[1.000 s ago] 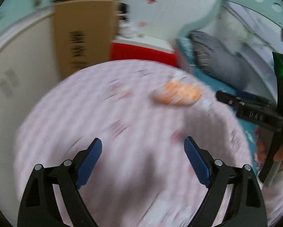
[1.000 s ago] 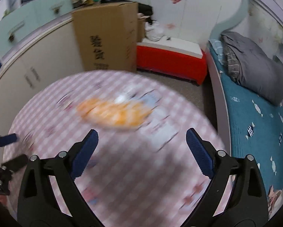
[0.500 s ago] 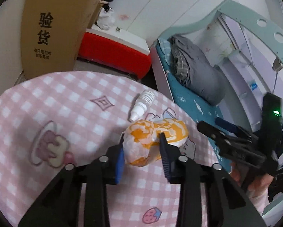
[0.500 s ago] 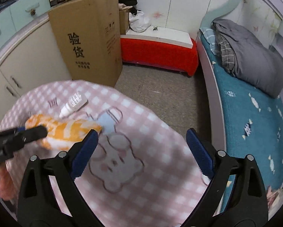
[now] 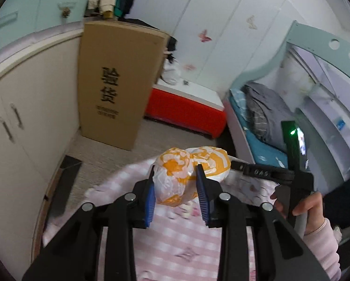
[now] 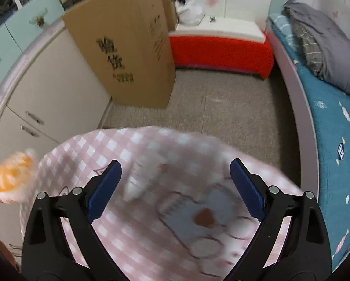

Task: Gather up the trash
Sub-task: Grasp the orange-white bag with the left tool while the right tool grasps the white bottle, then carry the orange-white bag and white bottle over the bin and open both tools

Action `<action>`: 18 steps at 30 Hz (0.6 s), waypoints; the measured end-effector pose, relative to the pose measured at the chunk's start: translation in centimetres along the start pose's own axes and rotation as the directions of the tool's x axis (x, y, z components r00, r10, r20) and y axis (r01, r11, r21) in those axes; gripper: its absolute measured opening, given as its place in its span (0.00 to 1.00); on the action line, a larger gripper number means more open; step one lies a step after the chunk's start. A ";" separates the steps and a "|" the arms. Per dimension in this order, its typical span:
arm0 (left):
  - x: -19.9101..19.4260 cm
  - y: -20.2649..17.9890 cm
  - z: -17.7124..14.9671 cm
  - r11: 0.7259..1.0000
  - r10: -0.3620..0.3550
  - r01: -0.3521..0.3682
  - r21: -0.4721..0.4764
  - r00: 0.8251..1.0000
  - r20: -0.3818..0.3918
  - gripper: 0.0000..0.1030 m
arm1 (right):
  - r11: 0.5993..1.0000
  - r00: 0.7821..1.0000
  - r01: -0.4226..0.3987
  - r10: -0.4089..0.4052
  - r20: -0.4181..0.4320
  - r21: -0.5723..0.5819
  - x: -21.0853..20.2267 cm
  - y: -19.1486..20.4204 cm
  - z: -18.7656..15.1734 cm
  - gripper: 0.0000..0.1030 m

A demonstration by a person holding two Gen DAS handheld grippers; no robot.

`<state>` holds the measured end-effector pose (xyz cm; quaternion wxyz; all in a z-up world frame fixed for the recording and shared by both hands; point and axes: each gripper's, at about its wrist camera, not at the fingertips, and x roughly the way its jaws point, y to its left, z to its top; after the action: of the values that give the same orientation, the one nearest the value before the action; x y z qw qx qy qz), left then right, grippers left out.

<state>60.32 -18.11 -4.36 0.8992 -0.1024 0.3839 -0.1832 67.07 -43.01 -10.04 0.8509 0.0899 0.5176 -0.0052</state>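
Observation:
My left gripper (image 5: 176,195) is shut on a crumpled orange-and-white plastic bag (image 5: 189,171) and holds it above the pink checked tablecloth (image 5: 189,245). The bag also shows blurred at the far left of the right wrist view (image 6: 10,178). My right gripper (image 6: 175,187) is open and empty over the tablecloth (image 6: 175,234). A small white bottle (image 6: 138,178) lies blurred on the cloth between its blue fingers, nearer the left one. The right gripper's body shows in the left wrist view (image 5: 292,171), held by a hand.
A tall cardboard box (image 5: 118,89) stands on the grey floor by cream cabinets (image 5: 23,126). A red-and-white chest (image 6: 219,46) sits at the back wall. A bed with teal sheet (image 6: 334,121) and grey blanket runs along the right.
My left gripper closed on the orange bag and lifted it off the table, tilting up. My right gripper swung left over the white bottle and stayed open.

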 end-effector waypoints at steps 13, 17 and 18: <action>-3.3 4.4 -2.3 0.990 0.133 -0.134 0.038 0.991 0.008 0.30 | 0.996 0.999 0.005 -0.001 0.048 -0.090 -5.4 5.4 -6.9 0.33; -6.7 6.2 -3.8 0.989 0.147 -0.148 0.031 0.989 0.022 0.30 | 0.985 0.996 -0.048 0.059 0.064 -0.167 -8.8 10.3 -10.1 0.33; -7.9 7.0 -4.3 0.986 0.162 -0.163 0.026 0.986 0.029 0.30 | 0.978 0.994 -0.074 0.087 0.060 -0.197 -9.8 12.5 -11.3 0.34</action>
<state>53.86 -8.72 -4.39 0.9175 -0.0604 0.3764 -0.1133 53.81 -29.79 -4.65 0.8722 0.0270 0.4823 0.0769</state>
